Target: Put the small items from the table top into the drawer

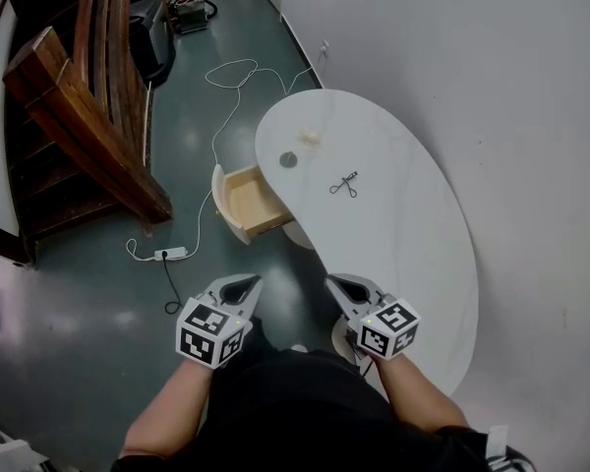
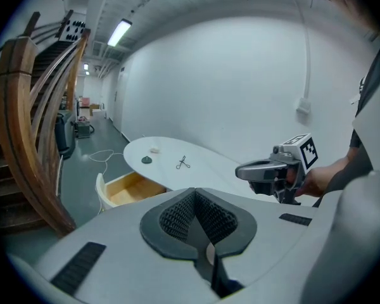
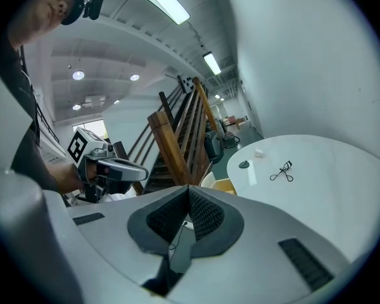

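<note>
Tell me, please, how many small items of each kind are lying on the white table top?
Metal eyelash curler: 1
Dark round disc: 1
Small white lump: 1
Total: 3

No legible text, brand, number or sign appears in any view. The left claw (image 1: 242,282) and right claw (image 1: 348,282) bear only black-and-white square marker patterns (image 1: 212,334), lower centre.
</note>
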The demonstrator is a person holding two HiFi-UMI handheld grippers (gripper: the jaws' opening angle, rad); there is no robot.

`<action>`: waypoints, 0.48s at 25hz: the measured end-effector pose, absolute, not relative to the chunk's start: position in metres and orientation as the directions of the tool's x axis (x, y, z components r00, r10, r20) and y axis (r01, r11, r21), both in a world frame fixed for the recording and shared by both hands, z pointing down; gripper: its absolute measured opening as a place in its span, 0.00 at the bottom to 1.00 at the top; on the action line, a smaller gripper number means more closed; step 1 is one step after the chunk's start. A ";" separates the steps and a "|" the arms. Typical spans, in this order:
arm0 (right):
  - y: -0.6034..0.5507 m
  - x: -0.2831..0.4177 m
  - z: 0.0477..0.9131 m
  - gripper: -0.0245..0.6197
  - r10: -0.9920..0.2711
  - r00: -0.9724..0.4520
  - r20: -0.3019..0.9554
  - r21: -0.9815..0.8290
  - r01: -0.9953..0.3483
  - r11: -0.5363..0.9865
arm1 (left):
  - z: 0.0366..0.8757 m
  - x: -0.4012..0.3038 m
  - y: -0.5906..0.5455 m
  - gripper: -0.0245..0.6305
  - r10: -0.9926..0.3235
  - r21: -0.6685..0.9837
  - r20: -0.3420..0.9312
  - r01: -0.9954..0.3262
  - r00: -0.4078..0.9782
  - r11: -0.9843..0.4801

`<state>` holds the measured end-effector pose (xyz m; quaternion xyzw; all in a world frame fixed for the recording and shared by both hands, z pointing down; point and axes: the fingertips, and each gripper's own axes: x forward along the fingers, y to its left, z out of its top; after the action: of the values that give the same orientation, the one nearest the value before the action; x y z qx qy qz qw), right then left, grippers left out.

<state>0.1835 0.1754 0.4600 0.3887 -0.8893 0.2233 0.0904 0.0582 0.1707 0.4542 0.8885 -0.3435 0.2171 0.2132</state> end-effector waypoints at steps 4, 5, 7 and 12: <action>0.132 0.165 0.457 0.04 -0.661 -0.662 0.352 -0.317 -0.749 0.582 | 0.456 0.041 0.124 0.06 -0.499 0.227 0.536 -0.686 0.681 -0.691; 0.121 0.160 0.456 0.04 -0.664 -0.658 0.355 -0.313 -0.753 0.579 | 0.455 0.037 0.112 0.06 -0.495 0.226 0.535 -0.681 0.684 -0.697; 0.099 0.149 0.452 0.04 -0.673 -0.647 0.359 -0.305 -0.762 0.571 | 0.453 0.027 0.088 0.06 -0.485 0.224 0.537 -0.671 0.690 -0.707; 0.050 0.120 0.444 0.04 -0.697 -0.616 0.366 -0.289 -0.788 0.544 | 0.453 0.000 0.039 0.06 -0.451 0.215 0.547 -0.639 0.705 -0.738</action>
<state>0.1205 0.0505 0.4444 0.4256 -0.8724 0.2167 0.1043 0.0000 0.0387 0.4531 0.9017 -0.3024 0.2367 0.1984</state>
